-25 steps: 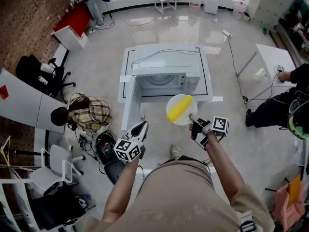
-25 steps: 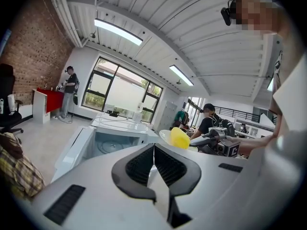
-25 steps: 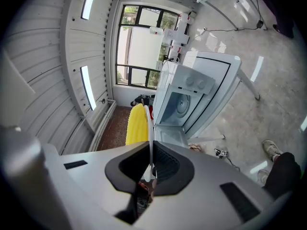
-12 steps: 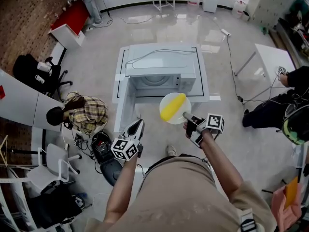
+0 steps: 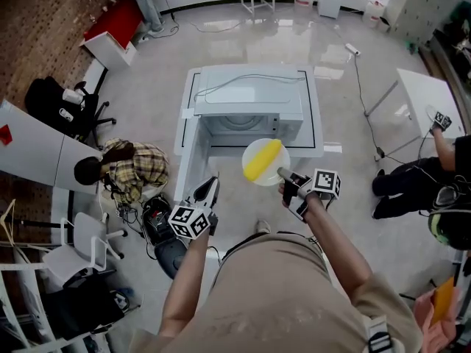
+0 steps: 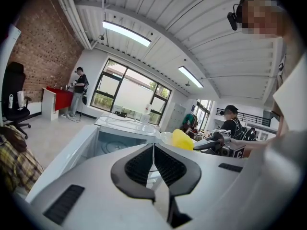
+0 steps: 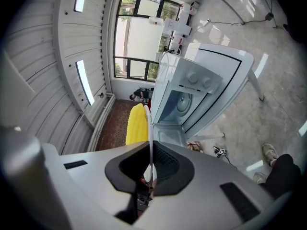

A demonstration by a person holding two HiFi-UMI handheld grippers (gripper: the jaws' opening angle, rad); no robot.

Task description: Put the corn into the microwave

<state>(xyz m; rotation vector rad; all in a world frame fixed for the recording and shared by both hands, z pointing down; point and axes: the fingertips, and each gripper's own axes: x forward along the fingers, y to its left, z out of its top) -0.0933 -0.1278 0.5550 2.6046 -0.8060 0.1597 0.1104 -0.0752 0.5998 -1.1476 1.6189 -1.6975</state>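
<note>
A yellow corn cob (image 5: pixel 260 160) lies on a white plate (image 5: pixel 279 156). My right gripper (image 5: pixel 284 173) is shut on the plate's near rim and holds it in the air in front of the white microwave (image 5: pixel 250 98). The microwave door (image 5: pixel 190 164) stands swung open on the left, and its cavity with the turntable (image 7: pixel 183 102) shows. In the right gripper view the plate (image 7: pixel 149 128) runs edge-on between the jaws, with the corn (image 7: pixel 136 126) to its left. My left gripper (image 5: pixel 212 187) is shut with nothing in it and hangs by the open door. It (image 6: pixel 153 150) looks toward the cavity and the corn (image 6: pixel 182 140).
The microwave stands on a white table (image 5: pixel 315 123) with a cable lying across its top. A person in a plaid shirt (image 5: pixel 136 169) sits to the left beside bags and cables on the floor. Another person (image 5: pixel 434 182) is at the right. A black office chair (image 5: pixel 59 105) stands further left.
The plate with the corn has shifted slightly left, closer to the microwave's opening. My left gripper has drifted a little too. Both grippers stay shut.
</note>
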